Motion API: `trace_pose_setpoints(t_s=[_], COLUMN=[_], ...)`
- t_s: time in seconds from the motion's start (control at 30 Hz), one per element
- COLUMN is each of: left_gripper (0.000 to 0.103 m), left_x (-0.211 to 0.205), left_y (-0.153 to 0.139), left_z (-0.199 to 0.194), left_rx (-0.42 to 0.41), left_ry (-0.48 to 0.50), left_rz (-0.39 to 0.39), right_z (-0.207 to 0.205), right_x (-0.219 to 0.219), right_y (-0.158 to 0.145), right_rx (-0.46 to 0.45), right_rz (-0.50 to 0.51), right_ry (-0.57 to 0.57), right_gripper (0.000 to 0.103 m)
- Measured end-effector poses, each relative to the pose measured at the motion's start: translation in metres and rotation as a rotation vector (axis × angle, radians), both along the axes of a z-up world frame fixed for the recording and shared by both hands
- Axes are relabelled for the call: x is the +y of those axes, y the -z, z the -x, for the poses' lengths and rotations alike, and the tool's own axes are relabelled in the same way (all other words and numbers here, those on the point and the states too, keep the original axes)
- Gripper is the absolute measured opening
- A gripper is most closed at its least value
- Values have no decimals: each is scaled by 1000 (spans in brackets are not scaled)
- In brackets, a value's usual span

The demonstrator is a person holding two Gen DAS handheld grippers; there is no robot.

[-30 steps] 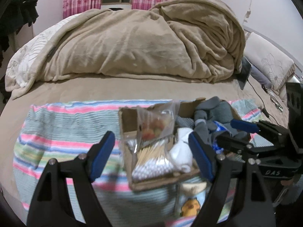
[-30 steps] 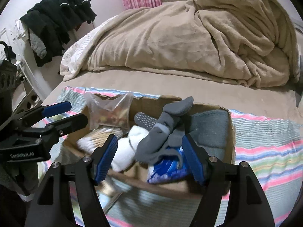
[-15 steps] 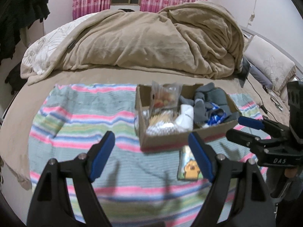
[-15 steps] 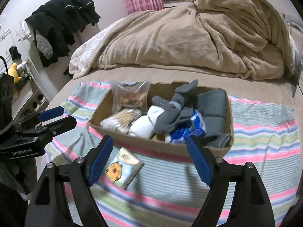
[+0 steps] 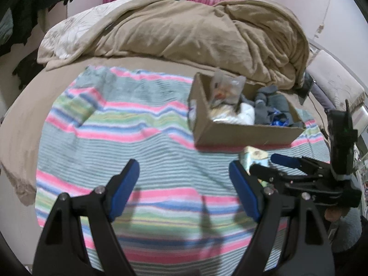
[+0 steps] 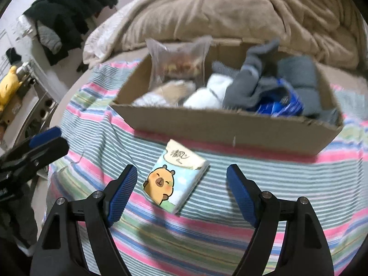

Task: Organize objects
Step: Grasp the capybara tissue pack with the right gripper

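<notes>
Right gripper (image 6: 181, 193), jaws wide and empty, frames the tissue pack (image 6: 176, 178) at lower centre; its long axis tilts upper-right.

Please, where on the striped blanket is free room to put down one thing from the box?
Bare striped blanket lies to the left of the cardboard box, up to the beige duvet. The box itself is crowded. In front of it lies the tissue pack, between the open right gripper jaws.

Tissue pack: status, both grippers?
Right gripper jaws just widened, open around tissue pack, not touching. Left gripper open, empty, over striped blanket. Pack outside cardboard box; path clear.
</notes>
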State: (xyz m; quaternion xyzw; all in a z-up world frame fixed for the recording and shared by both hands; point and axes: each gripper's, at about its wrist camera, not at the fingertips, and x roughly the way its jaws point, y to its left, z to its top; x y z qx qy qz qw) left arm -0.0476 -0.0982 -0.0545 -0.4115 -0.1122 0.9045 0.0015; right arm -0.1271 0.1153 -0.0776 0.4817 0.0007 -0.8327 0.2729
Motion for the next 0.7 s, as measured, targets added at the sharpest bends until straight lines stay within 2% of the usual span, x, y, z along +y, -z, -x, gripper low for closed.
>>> trace_pose_setpoints(t_s=[0.2, 0.23, 0.33, 0.37, 0.47, 0.7], left_gripper=[82, 82, 82, 82, 82, 82], left_x=[-13, -13, -9, -7, 0, 13], left_y=[12, 13, 16, 16, 14, 0], left_z=[-6, -6, -5, -5, -3, 5], left_rx=[-24, -27, -35, -35, -28, -8], left_ry=[-32, -33, -27, -22, -4, 16], left_rz=[-18, -23, -32, -35, -33, -19], right_z=[-1, -2, -3, -4, -7, -18], right_x=[-16, -19, -20, -19, -14, 5], right_y=[17, 18, 19, 17, 10, -22], right_rx=[-23, -14, 6, 15, 34, 103], right_rz=[-33, -53, -66, -62, -42, -22], right_ry=[-9, -13, -23, -30, -46, -62], right_gripper=[83, 81, 65, 61, 58, 58])
